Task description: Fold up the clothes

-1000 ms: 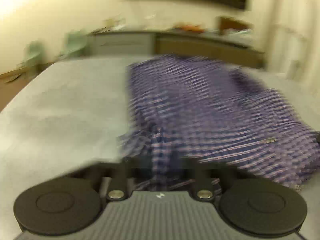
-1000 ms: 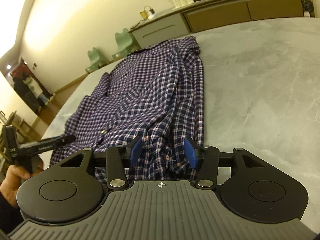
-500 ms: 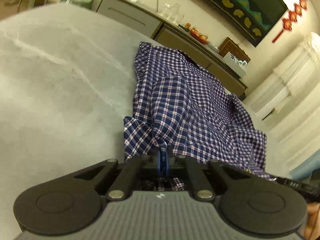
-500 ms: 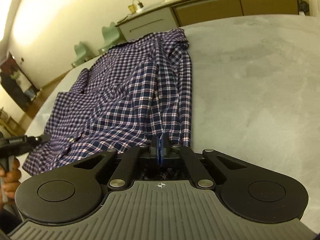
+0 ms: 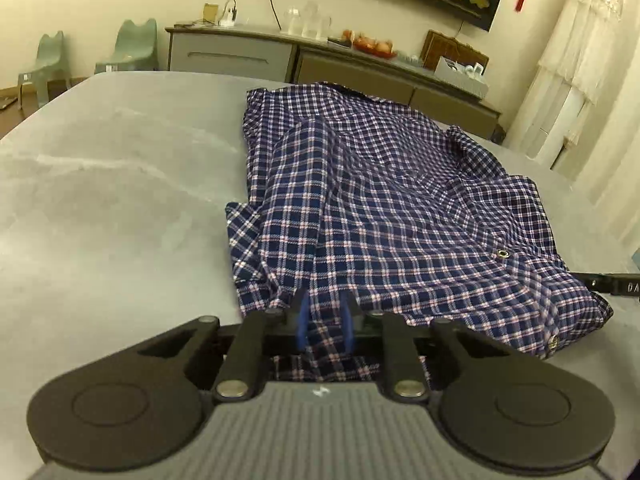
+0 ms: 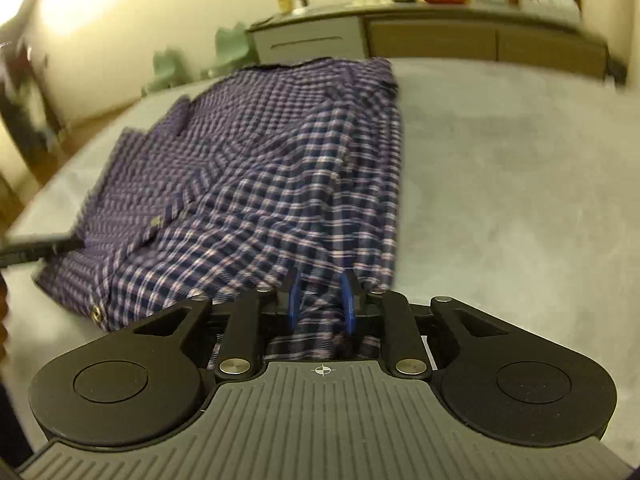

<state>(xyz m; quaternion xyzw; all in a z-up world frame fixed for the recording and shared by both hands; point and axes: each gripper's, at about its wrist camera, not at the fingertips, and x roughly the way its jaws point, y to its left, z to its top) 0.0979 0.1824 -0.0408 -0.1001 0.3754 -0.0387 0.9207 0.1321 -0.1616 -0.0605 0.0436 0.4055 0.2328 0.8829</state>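
Observation:
A navy, white and red checked shirt [image 5: 380, 208] lies spread on the grey table [image 5: 120, 208], its collar end towards the far sideboard. My left gripper [image 5: 324, 320] sits at the shirt's near left hem. Its blue pads [image 5: 302, 320] stand a little apart, with a ridge of cloth running between them. My right gripper [image 6: 321, 304] is at the near right hem of the shirt [image 6: 248, 184], open in the same way, with cloth lying between its pads [image 6: 348, 304]. Each gripper's tip shows at the edge of the other view; the right wrist view is motion-blurred.
A long sideboard [image 5: 280, 56] with glassware and fruit runs along the far wall. Two green chairs [image 5: 132, 46] stand at the left, and a white curtain [image 5: 572, 64] hangs at the right. Bare table [image 6: 520, 184] stretches on both sides of the shirt.
Half a second ago both grippers were pinched tight on the hem. Now both pairs of pads have parted, and the cloth lies loose between them. The left view has levelled out.

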